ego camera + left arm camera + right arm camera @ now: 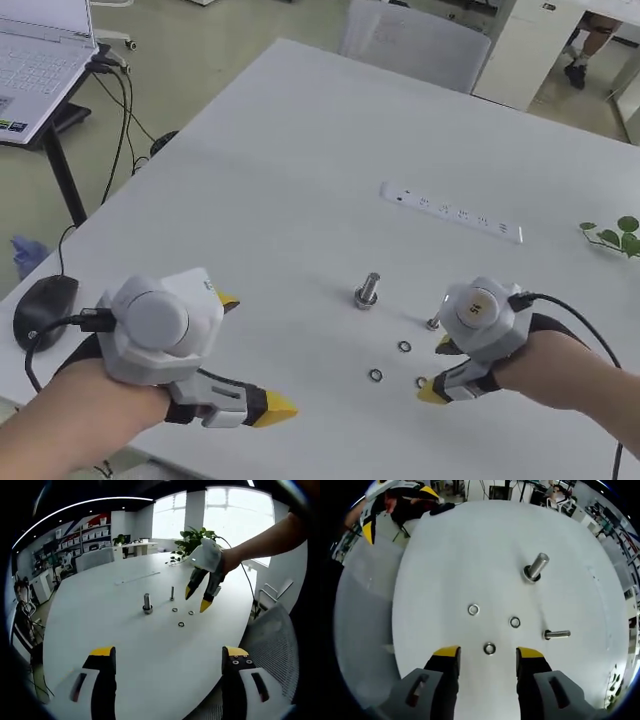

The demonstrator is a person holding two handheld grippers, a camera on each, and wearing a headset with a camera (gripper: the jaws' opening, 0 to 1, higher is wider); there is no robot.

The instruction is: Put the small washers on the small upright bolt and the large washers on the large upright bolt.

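Note:
The large upright bolt [367, 290] [147, 603] [536, 567] stands mid-table, with the thin small bolt [433, 323] [172, 593] [557, 634] to its right. Three small washers lie flat near them: one [404, 346] [515, 622], another [375, 375] [474, 610], and a third [421, 382] [489, 648]. My right gripper [437, 370] [488, 653] [197, 600] is open, hanging just above the table with that third washer between its yellow tips. My left gripper [255, 352] [168, 652] [399, 512] is open and holds nothing, well left of the bolts.
A white power strip [450, 210] lies beyond the bolts. Plant leaves [615, 237] reach in at the right edge. A black mouse [42, 305] sits at the table's left edge, and a laptop [40, 55] stands on a side stand. A chair [415, 40] stands at the far side.

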